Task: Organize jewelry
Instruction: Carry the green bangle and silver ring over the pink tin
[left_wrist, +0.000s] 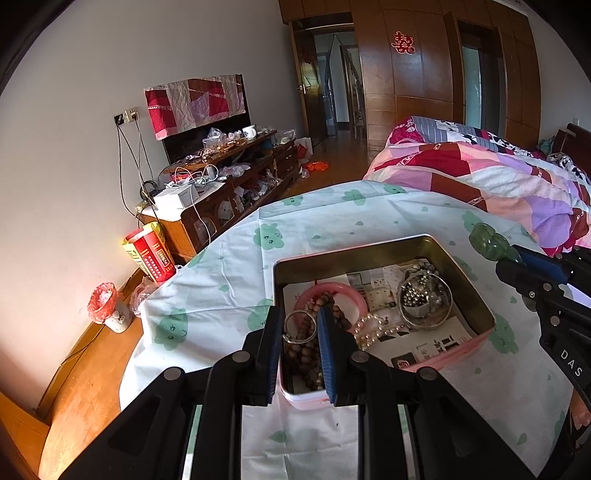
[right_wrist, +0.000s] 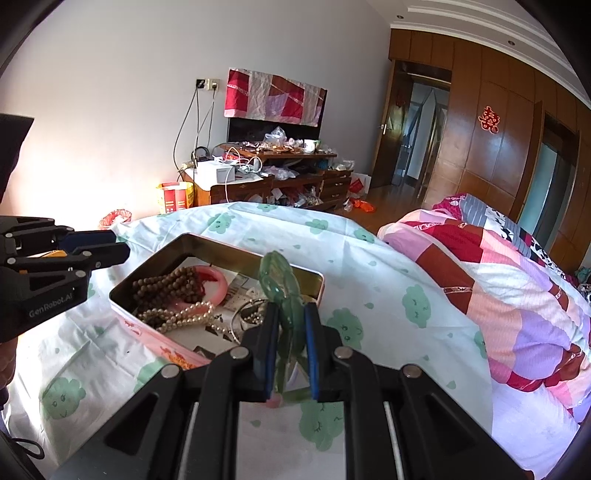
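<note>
An open tin box (left_wrist: 476, 295), pink outside and gold inside, stands on the cloth-covered table (left_wrist: 229, 266). In it lie a pink bangle (left_wrist: 354, 293), a string of brown wooden beads (left_wrist: 306, 354), a pearl bracelet (left_wrist: 373, 330) and silver bangles (left_wrist: 424, 299). My left gripper (left_wrist: 300, 321) hovers over the box's near left corner, shut on a small silver ring (left_wrist: 299, 328). My right gripper (right_wrist: 291, 314) is shut on a green jade bracelet (right_wrist: 279, 280) that sticks up past its fingertips, above the box's right rim (right_wrist: 317, 291). Each gripper shows in the other's view: left gripper (right_wrist: 118, 247), right gripper (left_wrist: 517, 264).
A bed with a patchwork quilt (left_wrist: 498, 177) runs along the table's far right side. A cluttered wooden TV cabinet (left_wrist: 236, 177) stands by the wall. On the floor to the left are a red box (left_wrist: 151, 254) and a small bin (left_wrist: 109, 308).
</note>
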